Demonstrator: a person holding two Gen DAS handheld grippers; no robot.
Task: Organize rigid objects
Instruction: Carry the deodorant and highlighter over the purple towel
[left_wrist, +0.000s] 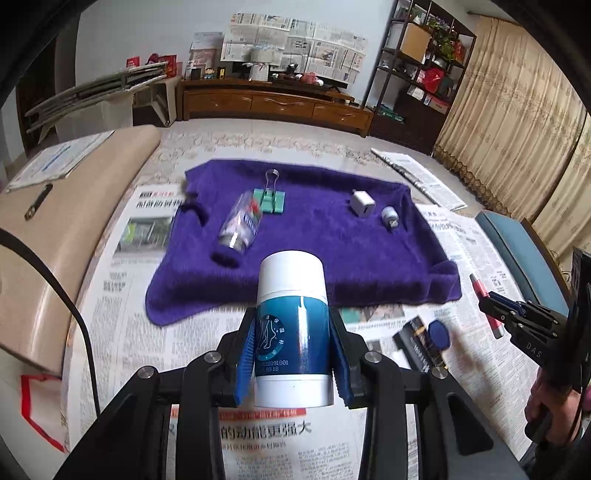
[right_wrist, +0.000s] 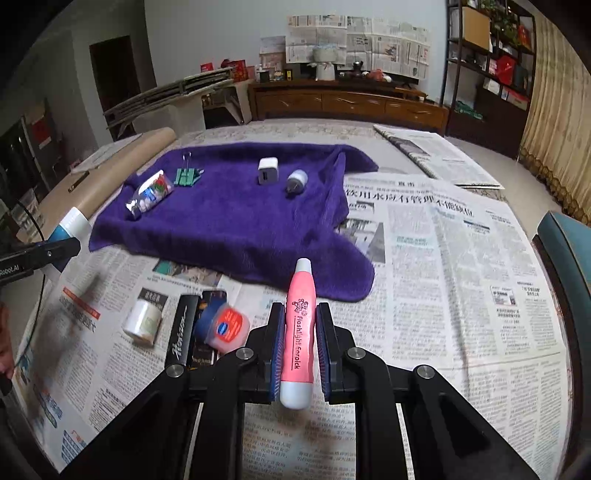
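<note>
Newspaper-covered table (right_wrist: 461, 258) was draped with a purple towel (right_wrist: 236, 221); on it were laid a clear bottle (right_wrist: 149, 195) holding pale contents, a green binder clip (right_wrist: 186, 176), a white charger (right_wrist: 267, 170) and a small grey adapter (right_wrist: 296, 181); the left gripper (left_wrist: 291, 354) was clamped on a white-and-blue canister (left_wrist: 293, 332), raised before the towel; the right gripper (right_wrist: 300, 354) was closed on a pink flashlight earpick (right_wrist: 300, 332); beside it lay a blue-lidded jar (right_wrist: 223, 326), a white jar (right_wrist: 143, 321) and black boxes (right_wrist: 184, 332).
</note>
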